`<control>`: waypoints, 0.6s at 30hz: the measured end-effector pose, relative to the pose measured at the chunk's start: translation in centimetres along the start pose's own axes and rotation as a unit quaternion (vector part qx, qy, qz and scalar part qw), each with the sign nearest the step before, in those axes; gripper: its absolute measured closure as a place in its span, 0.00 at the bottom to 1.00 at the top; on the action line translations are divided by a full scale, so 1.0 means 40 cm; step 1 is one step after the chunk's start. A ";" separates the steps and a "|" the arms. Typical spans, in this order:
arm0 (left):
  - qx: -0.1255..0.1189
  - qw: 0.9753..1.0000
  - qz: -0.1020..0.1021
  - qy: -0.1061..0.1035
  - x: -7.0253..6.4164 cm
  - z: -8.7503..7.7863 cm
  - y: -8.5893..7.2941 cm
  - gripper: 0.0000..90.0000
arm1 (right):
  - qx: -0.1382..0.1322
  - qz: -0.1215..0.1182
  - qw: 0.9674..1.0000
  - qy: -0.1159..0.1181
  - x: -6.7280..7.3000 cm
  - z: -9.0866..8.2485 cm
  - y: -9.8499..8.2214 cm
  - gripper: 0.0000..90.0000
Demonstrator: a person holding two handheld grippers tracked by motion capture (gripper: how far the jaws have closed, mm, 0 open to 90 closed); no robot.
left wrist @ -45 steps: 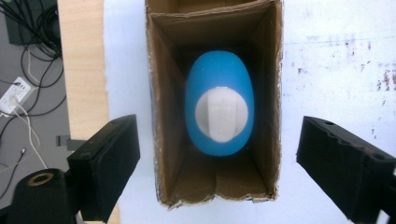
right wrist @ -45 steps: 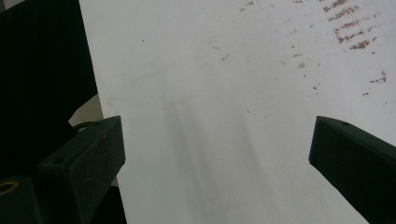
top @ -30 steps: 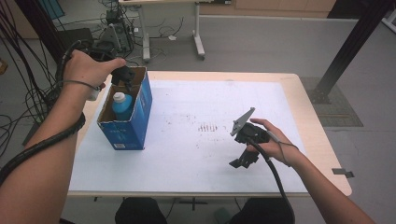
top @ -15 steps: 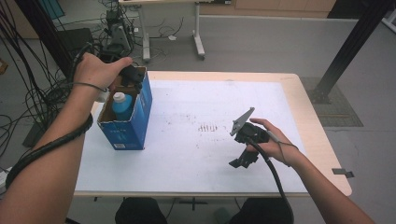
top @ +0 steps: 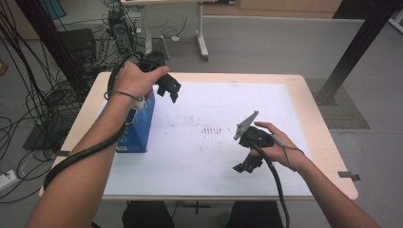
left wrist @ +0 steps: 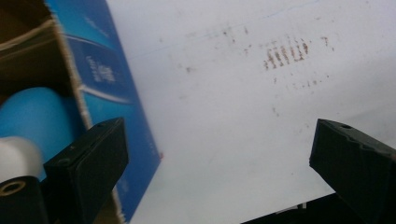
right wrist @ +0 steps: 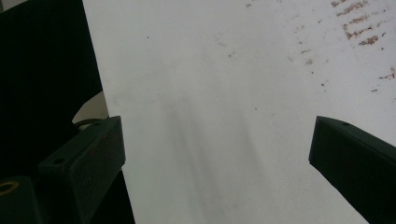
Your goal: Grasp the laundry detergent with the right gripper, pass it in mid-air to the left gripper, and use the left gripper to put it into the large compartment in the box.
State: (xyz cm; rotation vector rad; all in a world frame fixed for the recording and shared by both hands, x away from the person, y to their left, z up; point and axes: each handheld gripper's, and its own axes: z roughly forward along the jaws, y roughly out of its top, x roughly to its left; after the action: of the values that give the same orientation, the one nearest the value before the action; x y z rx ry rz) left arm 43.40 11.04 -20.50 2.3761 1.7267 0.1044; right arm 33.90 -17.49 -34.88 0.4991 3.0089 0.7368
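Observation:
A blue cardboard box stands open-topped at the left of the white mat. In the left gripper view a blue bottle with a white cap lies inside the box. My left gripper hovers just right of the box top; its jaws stand wide apart with nothing between them. My right gripper is held low over the mat's front right part, grey plate on top. Its jaws are also wide open and empty, near the mat's edge.
Brown smudges mark the mat's middle. The wooden table rim frames the mat. Cables and equipment crowd the floor at left. A black post rises at the far right, and another table's legs stand behind.
My left gripper has moved from over the box opening to the right, past the box's edge and over the mat. The right gripper has stayed put.

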 end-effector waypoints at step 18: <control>0.011 1.000 0.007 -0.026 -0.045 0.127 0.004 0.06 | 0.001 0.003 1.000 -0.008 0.028 -0.011 -0.012 0.04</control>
State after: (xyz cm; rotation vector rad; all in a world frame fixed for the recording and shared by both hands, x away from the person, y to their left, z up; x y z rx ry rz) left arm 43.85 8.66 -25.32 2.3845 1.6980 0.0244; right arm 32.66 -17.74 -34.62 0.5112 2.9949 0.7264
